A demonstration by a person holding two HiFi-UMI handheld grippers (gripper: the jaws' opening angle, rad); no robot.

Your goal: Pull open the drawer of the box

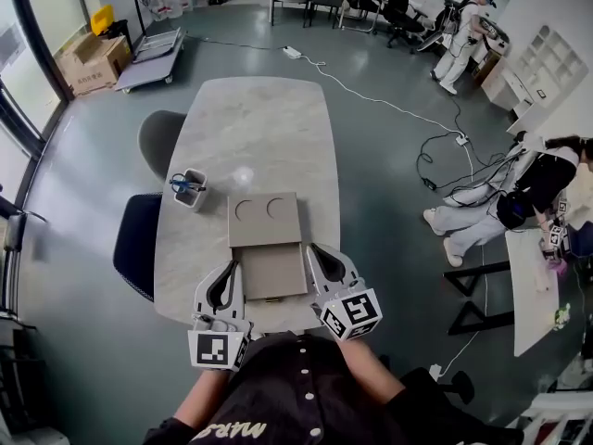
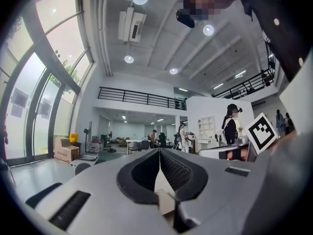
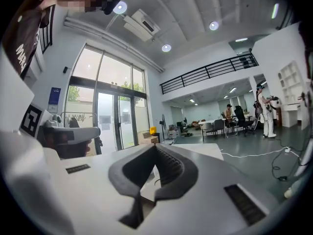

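A flat tan box [image 1: 264, 219] with two round recesses in its lid lies on the marble table [image 1: 255, 128]. Its drawer [image 1: 271, 271] stands pulled out toward me, reaching almost to the table's near edge. My left gripper [image 1: 231, 267] rests at the drawer's left side, jaws shut with nothing between them. My right gripper [image 1: 316, 247] sits at the drawer's right side, also shut and empty. In the left gripper view the left gripper [image 2: 159, 152] points up over the room, tips touching. The right gripper [image 3: 155, 147] shows its tips closed too.
A small white pen holder [image 1: 191, 189] with blue-handled scissors stands left of the box. Two chairs [image 1: 139, 244] are tucked at the table's left side. A person [image 1: 514, 197] sits on the floor at the right among cables.
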